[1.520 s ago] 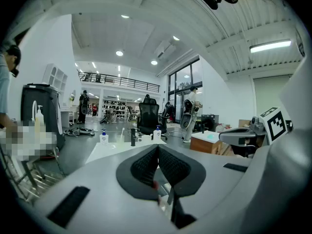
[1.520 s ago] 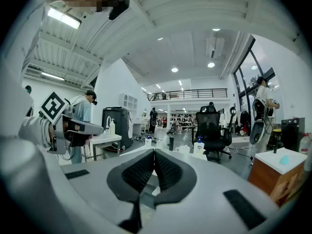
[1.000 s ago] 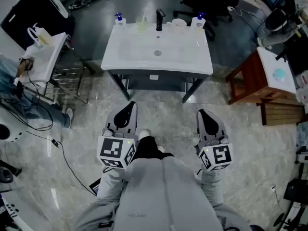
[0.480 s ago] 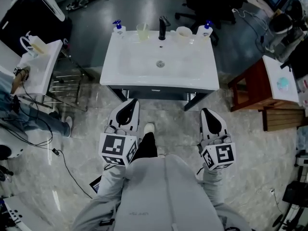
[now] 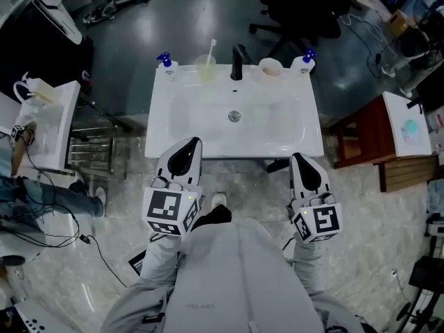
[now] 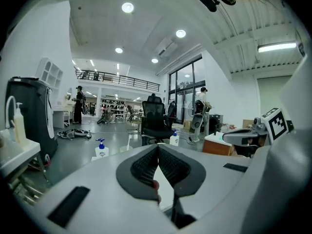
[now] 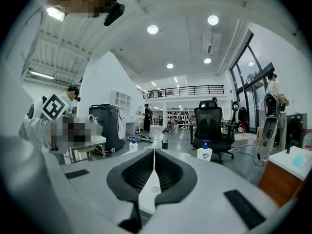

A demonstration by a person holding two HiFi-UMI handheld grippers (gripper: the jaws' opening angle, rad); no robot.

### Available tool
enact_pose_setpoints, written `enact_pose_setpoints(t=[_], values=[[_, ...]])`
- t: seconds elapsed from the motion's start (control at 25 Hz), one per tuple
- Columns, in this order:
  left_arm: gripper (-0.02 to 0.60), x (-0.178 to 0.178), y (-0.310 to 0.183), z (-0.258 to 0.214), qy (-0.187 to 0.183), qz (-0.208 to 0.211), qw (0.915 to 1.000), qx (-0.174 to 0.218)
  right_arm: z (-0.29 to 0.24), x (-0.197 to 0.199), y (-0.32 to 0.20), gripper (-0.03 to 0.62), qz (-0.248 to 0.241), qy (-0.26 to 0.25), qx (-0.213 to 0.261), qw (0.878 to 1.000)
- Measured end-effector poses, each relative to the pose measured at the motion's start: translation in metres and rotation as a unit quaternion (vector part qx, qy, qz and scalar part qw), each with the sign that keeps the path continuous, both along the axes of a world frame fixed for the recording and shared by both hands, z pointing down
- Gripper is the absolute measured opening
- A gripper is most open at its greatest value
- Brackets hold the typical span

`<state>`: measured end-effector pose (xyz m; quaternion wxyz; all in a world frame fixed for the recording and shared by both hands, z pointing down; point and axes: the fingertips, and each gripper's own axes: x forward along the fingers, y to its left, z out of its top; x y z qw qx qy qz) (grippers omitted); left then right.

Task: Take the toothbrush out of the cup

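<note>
The toothbrush's (image 5: 211, 48) lower end is hidden inside the pale cup (image 5: 205, 69) at the washbasin's (image 5: 157, 134) back edge, and its white handle leans right. The left tongs (image 5: 195, 142) and right tongs (image 5: 295, 157) are clenched, empty.

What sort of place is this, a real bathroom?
Probably not: it looks like a big open lab or workshop hall. A freestanding washbasin stands on polished floor, with an office chair behind it and a mezzanine railing beyond.

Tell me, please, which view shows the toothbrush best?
The head view: the toothbrush stands in the cup at the back of the sink. The left gripper view shows it tiny beyond the jaws; in the right gripper view I cannot make it out.
</note>
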<state>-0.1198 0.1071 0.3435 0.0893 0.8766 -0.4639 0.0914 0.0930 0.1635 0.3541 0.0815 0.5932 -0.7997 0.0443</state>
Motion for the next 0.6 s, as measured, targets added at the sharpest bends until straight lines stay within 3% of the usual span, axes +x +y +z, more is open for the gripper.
enact_pose_setpoints(t=[0.6], values=[[0.026,-0.008,-0.065,0.036,0.001,0.027,0.9987,-0.044,0.022,-0.008,-0.055,0.025,0.037,0.001,-0.034,0.999]])
